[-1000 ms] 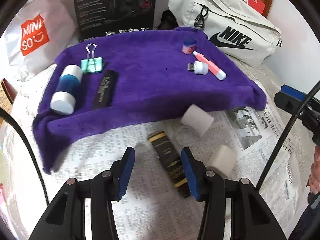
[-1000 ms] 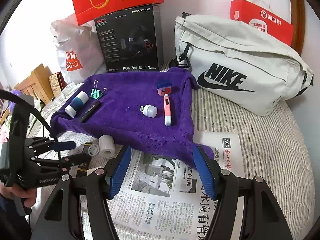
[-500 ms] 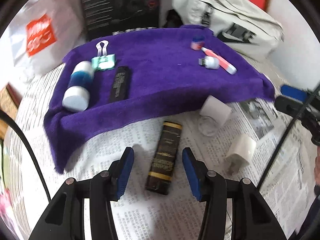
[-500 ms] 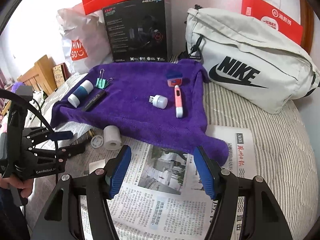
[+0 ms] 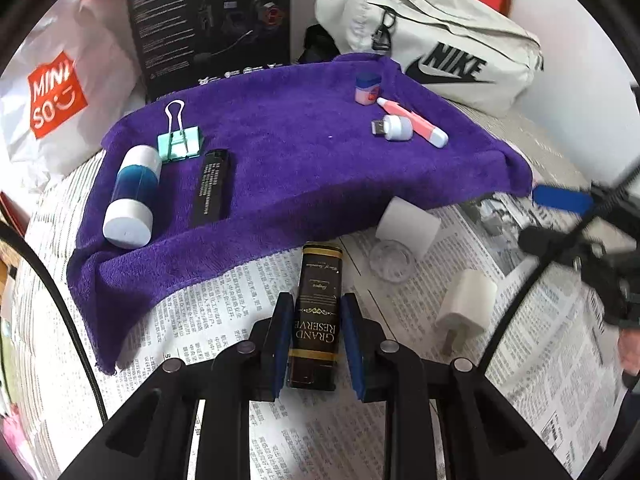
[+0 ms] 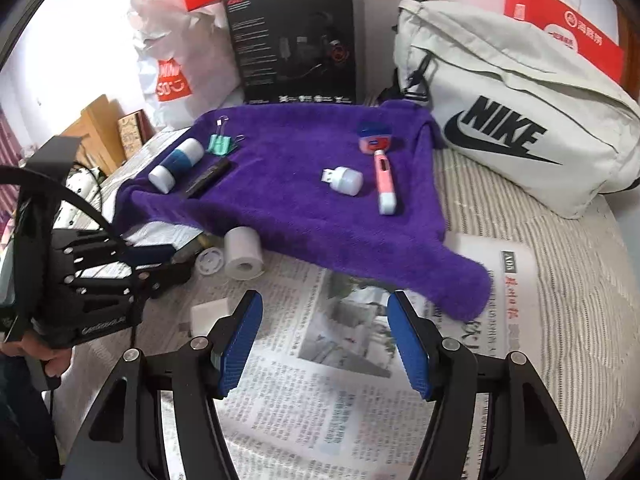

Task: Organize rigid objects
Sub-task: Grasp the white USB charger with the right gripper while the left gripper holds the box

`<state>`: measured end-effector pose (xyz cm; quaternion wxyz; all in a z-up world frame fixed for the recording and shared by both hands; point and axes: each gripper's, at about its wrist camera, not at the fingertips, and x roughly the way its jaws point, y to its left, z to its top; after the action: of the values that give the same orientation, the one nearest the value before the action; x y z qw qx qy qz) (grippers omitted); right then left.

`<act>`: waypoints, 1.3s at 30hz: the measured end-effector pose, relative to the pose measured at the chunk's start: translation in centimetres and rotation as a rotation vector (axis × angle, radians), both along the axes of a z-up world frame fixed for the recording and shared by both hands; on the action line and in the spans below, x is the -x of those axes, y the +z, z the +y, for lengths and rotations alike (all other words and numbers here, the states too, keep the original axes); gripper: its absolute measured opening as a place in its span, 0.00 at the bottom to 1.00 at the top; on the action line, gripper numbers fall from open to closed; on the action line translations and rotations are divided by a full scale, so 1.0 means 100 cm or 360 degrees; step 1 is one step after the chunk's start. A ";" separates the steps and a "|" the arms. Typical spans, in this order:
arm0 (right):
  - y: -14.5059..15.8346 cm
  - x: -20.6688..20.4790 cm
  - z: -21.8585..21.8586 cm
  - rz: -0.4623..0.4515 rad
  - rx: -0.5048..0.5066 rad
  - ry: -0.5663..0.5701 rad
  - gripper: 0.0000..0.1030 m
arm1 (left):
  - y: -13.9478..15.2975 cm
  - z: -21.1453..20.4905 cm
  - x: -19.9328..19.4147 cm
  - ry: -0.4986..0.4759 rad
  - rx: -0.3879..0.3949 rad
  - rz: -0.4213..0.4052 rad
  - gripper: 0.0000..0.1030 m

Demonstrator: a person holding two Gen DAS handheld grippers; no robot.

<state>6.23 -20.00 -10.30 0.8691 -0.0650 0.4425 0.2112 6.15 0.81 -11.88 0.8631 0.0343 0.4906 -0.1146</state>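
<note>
A black box with gold "Grand Reserve" lettering [image 5: 320, 272] lies on the newspaper [image 5: 224, 312] just in front of the purple towel [image 5: 300, 152]. My left gripper [image 5: 317, 320] is shut on it, both blue pads pressed against its long sides. On the towel lie a blue-and-white bottle [image 5: 134, 196], a mint binder clip [image 5: 178, 142], a black bar [image 5: 212, 188], a pink jar [image 5: 367, 88], a pink pen [image 5: 414, 122] and a white USB light [image 5: 394, 127]. My right gripper [image 6: 324, 320] hangs open over newspaper with nothing between its pads.
A white roll [image 5: 408, 226], a clear lid [image 5: 390, 260] and a white charger plug [image 5: 466, 306] lie on the newspaper right of the black box. Behind the towel stand a black headset box [image 6: 296, 40], a white Nike bag [image 6: 512, 120] and a Miniso bag [image 5: 56, 96].
The left jaws, open on either side of the black box half a second ago, have shut on it. The right gripper has dipped slightly towards the newspaper, still open.
</note>
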 end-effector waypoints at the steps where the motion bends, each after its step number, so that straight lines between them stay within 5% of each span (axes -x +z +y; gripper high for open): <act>1: 0.000 0.002 0.002 0.0009 -0.0016 0.0018 0.63 | 0.000 0.003 0.000 0.0015 0.0001 0.0004 0.23; 12: -0.014 0.028 0.046 0.0033 -0.0029 0.0293 0.69 | -0.001 0.038 0.011 0.0160 -0.0008 0.0021 0.23; 20: -0.029 0.024 0.062 0.0004 0.0070 0.0299 0.70 | -0.001 0.043 0.012 0.0172 0.0036 0.0027 0.23; 23: -0.034 0.025 0.064 -0.0026 0.0112 0.0315 0.63 | -0.001 0.044 0.013 0.0173 0.0041 0.0028 0.23; 26: -0.037 0.027 0.068 -0.0047 0.0129 0.0354 0.42 | -0.001 0.046 0.015 0.0175 0.0056 0.0027 0.23; 39: -0.020 0.013 0.027 -0.0085 0.0203 0.0172 0.42 | -0.001 0.046 0.014 0.0155 0.0003 0.0016 0.23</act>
<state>4.97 -17.33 -12.27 0.8620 -0.1498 0.4276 0.2274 4.79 5.42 -11.97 0.8653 0.0089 0.4959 -0.0730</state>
